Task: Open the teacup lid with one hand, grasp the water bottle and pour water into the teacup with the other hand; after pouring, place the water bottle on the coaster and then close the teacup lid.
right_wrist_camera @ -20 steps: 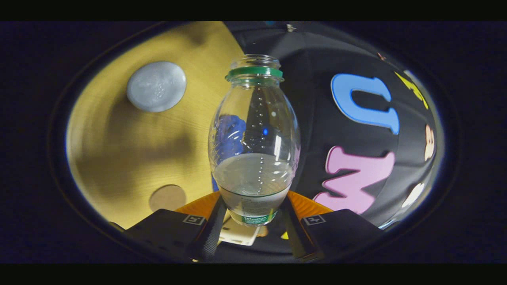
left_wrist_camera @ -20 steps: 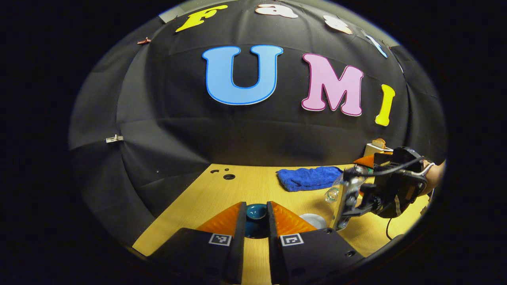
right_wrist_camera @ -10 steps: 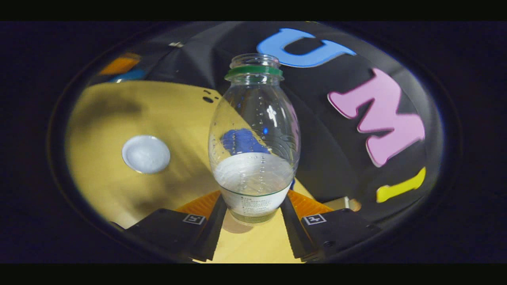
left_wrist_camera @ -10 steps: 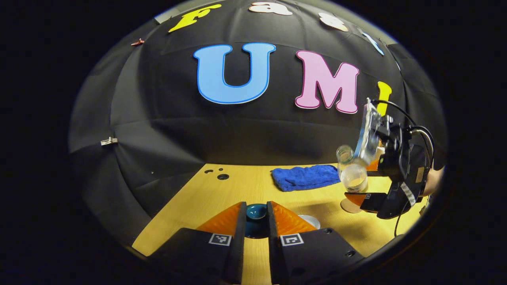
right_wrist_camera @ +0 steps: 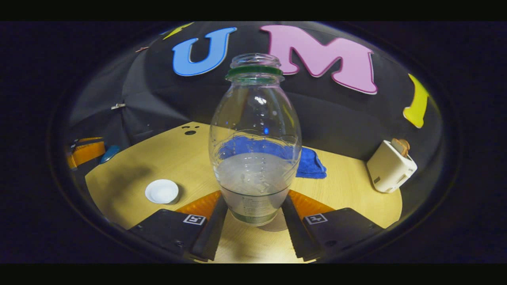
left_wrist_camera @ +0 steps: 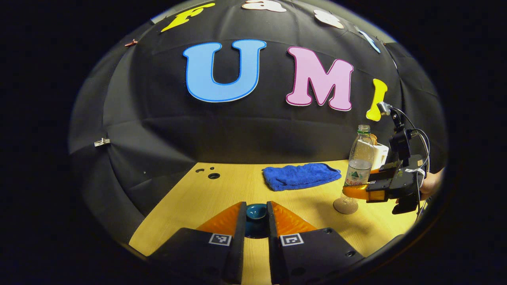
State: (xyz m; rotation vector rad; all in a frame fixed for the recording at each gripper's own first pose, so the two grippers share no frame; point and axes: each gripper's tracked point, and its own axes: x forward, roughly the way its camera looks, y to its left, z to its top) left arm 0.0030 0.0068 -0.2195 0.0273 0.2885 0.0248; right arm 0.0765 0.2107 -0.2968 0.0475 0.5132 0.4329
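We hold the teacup lid (left_wrist_camera: pixel 256 211) clamped between the left gripper (left_wrist_camera: pixel 256 221) jaws, and the upright water bottle (right_wrist_camera: pixel 254 142) between the right gripper (right_wrist_camera: pixel 253 221) jaws, above the coaster (left_wrist_camera: pixel 345 206). Pouring seems done; setting down and closing the open teacup (right_wrist_camera: pixel 161 191) remain.

Dim booth, sharp pics, heavy fisheye warp.

Between my left fingers (left_wrist_camera: pixel 256 233) the lid's (left_wrist_camera: pixel 256 217) sides and lower part are hidden. My right fingers (right_wrist_camera: pixel 253 221) cover the bottle's (right_wrist_camera: pixel 255 142) lower sides, and its base hides most of the coaster (right_wrist_camera: pixel 277 225) beneath; I can't tell whether they touch. Off to my right fingers' left, the cup's (right_wrist_camera: pixel 161 191) contents are too small to judge.
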